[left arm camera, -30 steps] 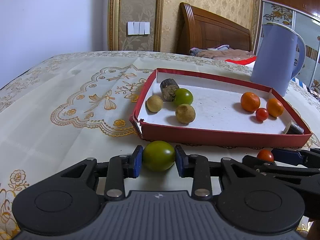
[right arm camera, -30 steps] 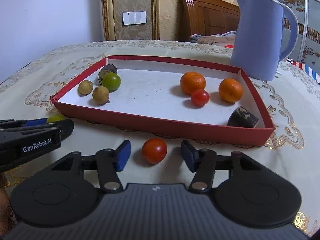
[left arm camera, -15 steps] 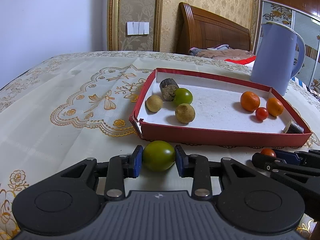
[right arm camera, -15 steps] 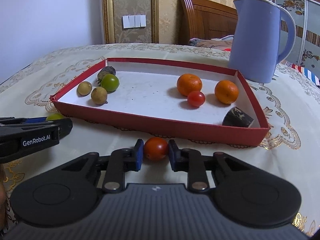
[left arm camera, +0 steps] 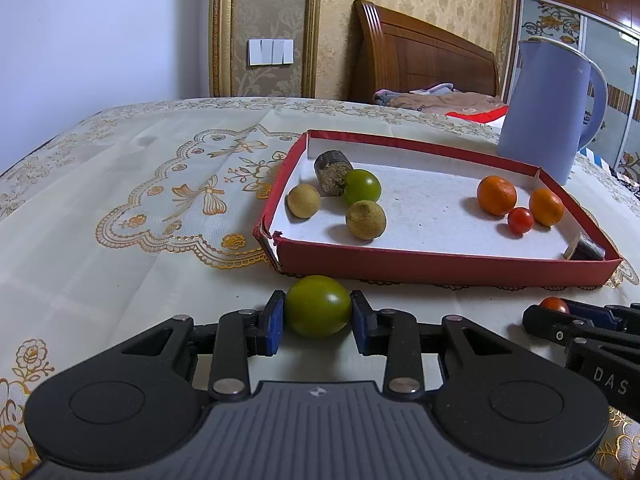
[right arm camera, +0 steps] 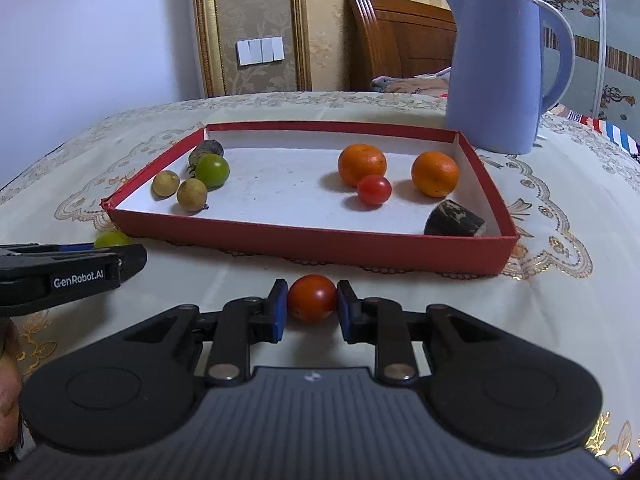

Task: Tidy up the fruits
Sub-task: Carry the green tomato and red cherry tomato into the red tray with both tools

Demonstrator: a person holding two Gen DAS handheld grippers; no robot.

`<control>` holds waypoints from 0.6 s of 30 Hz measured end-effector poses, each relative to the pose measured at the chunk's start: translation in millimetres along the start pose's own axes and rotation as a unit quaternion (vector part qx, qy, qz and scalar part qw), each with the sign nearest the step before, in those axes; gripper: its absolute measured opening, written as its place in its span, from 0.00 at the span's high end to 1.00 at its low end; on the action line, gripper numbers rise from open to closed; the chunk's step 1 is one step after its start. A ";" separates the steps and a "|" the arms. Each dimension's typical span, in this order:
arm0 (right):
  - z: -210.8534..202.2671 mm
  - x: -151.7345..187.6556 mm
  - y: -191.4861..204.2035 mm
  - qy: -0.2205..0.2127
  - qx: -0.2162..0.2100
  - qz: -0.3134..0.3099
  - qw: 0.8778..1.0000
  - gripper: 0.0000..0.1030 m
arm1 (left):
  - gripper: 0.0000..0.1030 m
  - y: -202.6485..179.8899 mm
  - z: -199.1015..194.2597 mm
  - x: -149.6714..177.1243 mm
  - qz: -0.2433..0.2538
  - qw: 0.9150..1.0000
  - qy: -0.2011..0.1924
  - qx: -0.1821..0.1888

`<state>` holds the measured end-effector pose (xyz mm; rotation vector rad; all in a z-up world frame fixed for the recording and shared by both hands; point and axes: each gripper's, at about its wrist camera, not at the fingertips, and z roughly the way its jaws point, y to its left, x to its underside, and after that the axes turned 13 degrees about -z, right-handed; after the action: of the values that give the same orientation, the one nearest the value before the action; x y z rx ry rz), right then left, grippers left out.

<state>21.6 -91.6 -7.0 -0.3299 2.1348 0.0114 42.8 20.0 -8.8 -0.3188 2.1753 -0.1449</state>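
Observation:
My left gripper (left arm camera: 318, 318) is shut on a green tomato (left arm camera: 318, 306) just in front of the red tray (left arm camera: 440, 268). My right gripper (right arm camera: 312, 307) is shut on a small red tomato (right arm camera: 312, 298) before the tray's (right arm camera: 312, 242) front wall. Inside the tray, at its left end, lie a green tomato (left arm camera: 362, 187), two tan round fruits (left arm camera: 366, 220) (left arm camera: 303, 206) and a dark stub (left arm camera: 332, 172). At its right end lie two oranges (right arm camera: 362, 164) (right arm camera: 435, 173), a red tomato (right arm camera: 374, 191) and another dark stub (right arm camera: 454, 220). In the left wrist view, the right gripper (left arm camera: 560, 312) shows at the right edge.
A tall blue jug (right arm camera: 500, 72) stands behind the tray's right corner. The table wears a cream embroidered cloth (left arm camera: 140, 208). A wooden headboard (left arm camera: 420, 60) and wall lie beyond the table. The left gripper's black body (right arm camera: 60, 274) reaches in at the left of the right wrist view.
My right gripper's jaws closed onto the red tomato, which lay loose between them before. The left gripper kept its hold on the green tomato and stayed put.

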 end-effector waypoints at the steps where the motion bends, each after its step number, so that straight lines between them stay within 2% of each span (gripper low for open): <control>1: -1.4 0.5 0.1 -0.002 0.001 -0.001 1.000 0.76 | 0.68 -0.9 0.0 0.2 0.002 1.000 0.000 0.000; 18: -9.7 1.3 -5.2 -0.019 0.004 0.010 1.000 0.76 | 0.68 -5.5 -3.6 1.5 0.018 1.000 -0.002 -0.004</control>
<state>14.2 -98.2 -2.1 -0.3006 2.0996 0.0216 40.1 14.3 -6.7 -0.2838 2.1764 -0.1159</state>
